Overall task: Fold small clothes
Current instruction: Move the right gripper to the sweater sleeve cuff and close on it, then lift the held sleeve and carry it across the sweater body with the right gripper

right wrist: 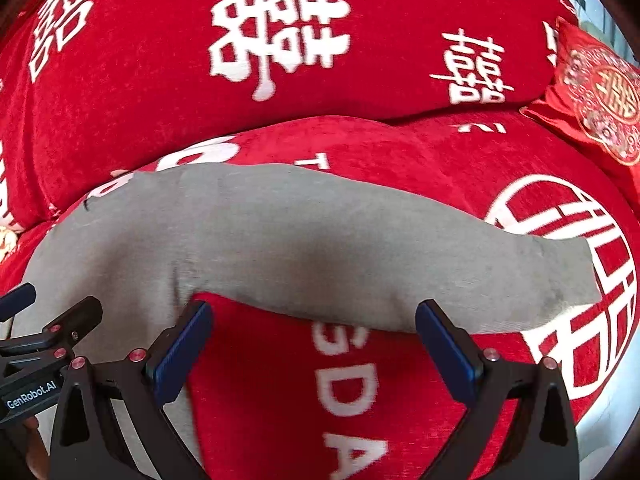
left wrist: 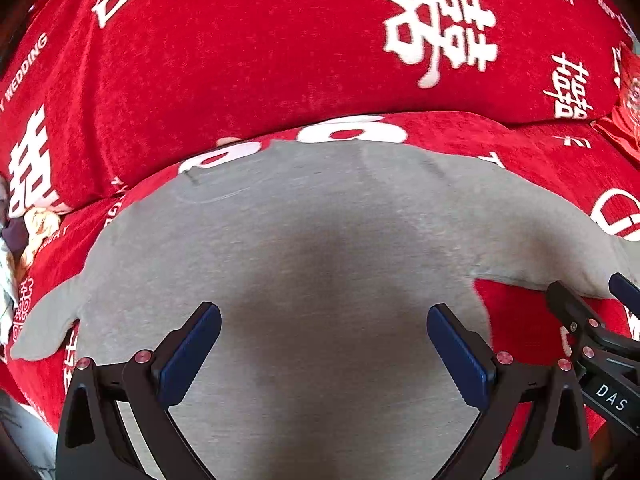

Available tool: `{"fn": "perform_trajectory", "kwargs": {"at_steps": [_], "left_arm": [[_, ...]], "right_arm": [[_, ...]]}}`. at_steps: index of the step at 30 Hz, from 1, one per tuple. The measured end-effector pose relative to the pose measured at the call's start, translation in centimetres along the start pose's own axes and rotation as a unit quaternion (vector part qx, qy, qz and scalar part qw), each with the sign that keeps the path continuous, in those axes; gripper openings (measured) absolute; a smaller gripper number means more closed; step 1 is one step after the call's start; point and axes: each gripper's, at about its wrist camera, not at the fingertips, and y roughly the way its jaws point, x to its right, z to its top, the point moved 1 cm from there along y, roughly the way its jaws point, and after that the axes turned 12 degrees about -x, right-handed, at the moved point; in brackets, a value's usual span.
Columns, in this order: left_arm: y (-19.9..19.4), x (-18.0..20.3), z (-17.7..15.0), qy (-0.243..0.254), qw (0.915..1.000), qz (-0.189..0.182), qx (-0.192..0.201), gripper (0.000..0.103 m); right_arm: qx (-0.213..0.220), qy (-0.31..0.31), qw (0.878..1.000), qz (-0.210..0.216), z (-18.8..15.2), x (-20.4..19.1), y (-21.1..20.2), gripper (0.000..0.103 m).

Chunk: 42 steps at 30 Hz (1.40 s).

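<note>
A small grey long-sleeved garment (left wrist: 320, 232) lies spread flat on a red sofa seat (left wrist: 532, 144) with white lettering. My left gripper (left wrist: 324, 344) is open and empty, held over the garment's body. My right gripper (right wrist: 314, 340) is open and empty, its fingers just in front of the right sleeve (right wrist: 400, 256), which stretches out to the right across the red cover. The right gripper also shows at the right edge of the left wrist view (left wrist: 592, 308), near the sleeve. The garment's left sleeve (left wrist: 44, 328) sticks out to the left.
The red sofa backrest (left wrist: 260, 52) with large white characters rises behind the garment. A red embroidered cushion (right wrist: 600, 96) sits at the right end of the seat. Crumpled patterned cloth (left wrist: 24, 236) lies at the seat's left edge.
</note>
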Motion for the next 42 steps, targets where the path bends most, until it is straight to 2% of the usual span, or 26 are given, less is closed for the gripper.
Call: {"fn": "perform_trajectory", "kwargs": {"at_steps": [14, 20, 25, 28, 31, 34, 36, 37, 38, 39, 40, 42], "left_arm": [[-0.3, 7.4, 1.4, 0.053, 0.9985, -0.008, -0.008, 0.103], [-0.2, 11.0, 1.4, 0.083, 0.9965, -0.010, -0.008, 0.103], [0.2, 12.5, 1.3, 0.094, 0.9955, -0.011, -0.012, 0.103], [0.4, 12.9, 1.2, 0.096, 0.9953, -0.010, -0.014, 0.103], [0.5, 12.7, 1.3, 0.094, 0.9954, -0.006, -0.015, 0.103], [0.6, 12.2, 1.6, 0.088, 0.9960, -0.005, -0.013, 0.103], [0.7, 12.0, 1.7, 0.084, 0.9964, -0.004, -0.013, 0.103], [0.8, 11.9, 1.8, 0.082, 0.9965, -0.004, -0.014, 0.103], [0.9, 11.7, 1.9, 0.080, 0.9967, -0.005, -0.016, 0.103], [1.0, 11.7, 2.0, 0.078, 0.9968, -0.006, -0.017, 0.103], [1.1, 11.6, 2.0, 0.078, 0.9968, -0.007, -0.018, 0.103], [1.2, 11.6, 2.1, 0.078, 0.9968, -0.007, -0.017, 0.103]], "right_arm": [[-0.003, 0.072, 0.997, -0.017, -0.7, 9.0, -0.3, 0.101], [-0.008, 0.122, 0.992, -0.021, -2.4, 13.8, 0.3, 0.101], [-0.019, 0.175, 0.984, 0.031, -3.4, 17.4, 1.9, 0.100], [-0.011, 0.204, 0.976, 0.081, -2.7, 18.8, 2.7, 0.095], [0.000, 0.221, 0.971, 0.097, -1.5, 19.7, 3.5, 0.093], [0.009, 0.232, 0.966, 0.115, -0.1, 20.6, 4.3, 0.082], [0.009, 0.233, 0.964, 0.124, 0.6, 20.9, 4.8, 0.060], [0.003, 0.233, 0.964, 0.126, 0.9, 21.1, 5.2, 0.054], [0.001, 0.233, 0.964, 0.127, 1.1, 21.2, 5.5, 0.039], [0.002, 0.234, 0.964, 0.128, 1.2, 21.4, 5.7, 0.015], [0.006, 0.234, 0.964, 0.125, 1.2, 21.7, 5.6, 0.007], [0.028, 0.235, 0.963, 0.130, 0.8, 22.1, 4.7, 0.006]]}}
